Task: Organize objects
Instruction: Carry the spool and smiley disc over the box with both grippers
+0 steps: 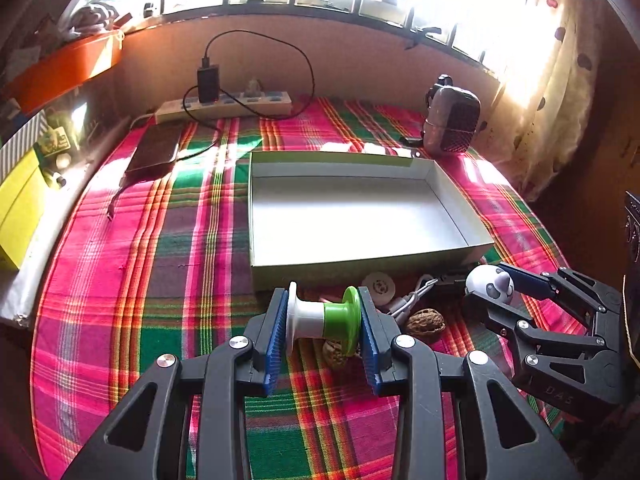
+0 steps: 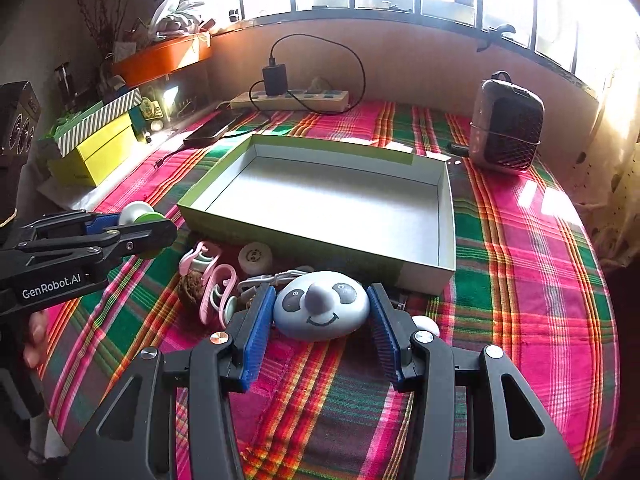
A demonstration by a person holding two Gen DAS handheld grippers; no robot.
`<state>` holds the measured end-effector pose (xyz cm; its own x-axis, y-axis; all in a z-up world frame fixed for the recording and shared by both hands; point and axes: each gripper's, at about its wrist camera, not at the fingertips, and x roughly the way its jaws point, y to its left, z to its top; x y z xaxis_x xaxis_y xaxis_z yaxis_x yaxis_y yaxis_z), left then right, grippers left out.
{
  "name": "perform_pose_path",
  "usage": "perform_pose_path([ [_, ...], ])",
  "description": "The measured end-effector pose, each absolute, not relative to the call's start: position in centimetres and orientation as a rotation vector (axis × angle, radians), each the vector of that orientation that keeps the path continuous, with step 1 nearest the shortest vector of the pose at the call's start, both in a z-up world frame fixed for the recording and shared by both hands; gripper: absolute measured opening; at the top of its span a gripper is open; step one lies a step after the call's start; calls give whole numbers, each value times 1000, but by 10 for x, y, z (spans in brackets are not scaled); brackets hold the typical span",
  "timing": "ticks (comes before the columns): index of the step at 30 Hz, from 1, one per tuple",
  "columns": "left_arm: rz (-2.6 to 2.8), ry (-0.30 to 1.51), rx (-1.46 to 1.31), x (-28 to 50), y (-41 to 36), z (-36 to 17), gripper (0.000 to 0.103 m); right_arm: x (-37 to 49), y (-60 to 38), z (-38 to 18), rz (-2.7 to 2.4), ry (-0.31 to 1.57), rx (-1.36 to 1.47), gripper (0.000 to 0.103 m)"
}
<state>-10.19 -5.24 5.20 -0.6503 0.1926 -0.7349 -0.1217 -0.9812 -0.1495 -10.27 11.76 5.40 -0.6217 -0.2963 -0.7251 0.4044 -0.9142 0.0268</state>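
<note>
The left gripper (image 1: pixel 324 320) is clamping a green-and-white spool (image 1: pixel 325 317), the right gripper (image 2: pixel 321 312) a panda-faced toy (image 2: pixel 321 310), both heading for the empty box (image 2: pixel 447 216) beyond.

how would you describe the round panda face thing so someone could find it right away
Start at the open white cardboard box on the plaid cloth. Just in front of its near wall, the panda face toy sits clamped in the right hand-held gripper. It alone is pale grey with dark eye patches, a bulging nose and a drawn smile.
</note>
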Motion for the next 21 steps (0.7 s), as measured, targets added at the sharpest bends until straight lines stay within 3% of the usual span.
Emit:
perform_pose_path([
  [21, 2686, -112, -1239, -180, -44, 53, 31, -183, 119, 66, -2565, 172, 1109, 48],
])
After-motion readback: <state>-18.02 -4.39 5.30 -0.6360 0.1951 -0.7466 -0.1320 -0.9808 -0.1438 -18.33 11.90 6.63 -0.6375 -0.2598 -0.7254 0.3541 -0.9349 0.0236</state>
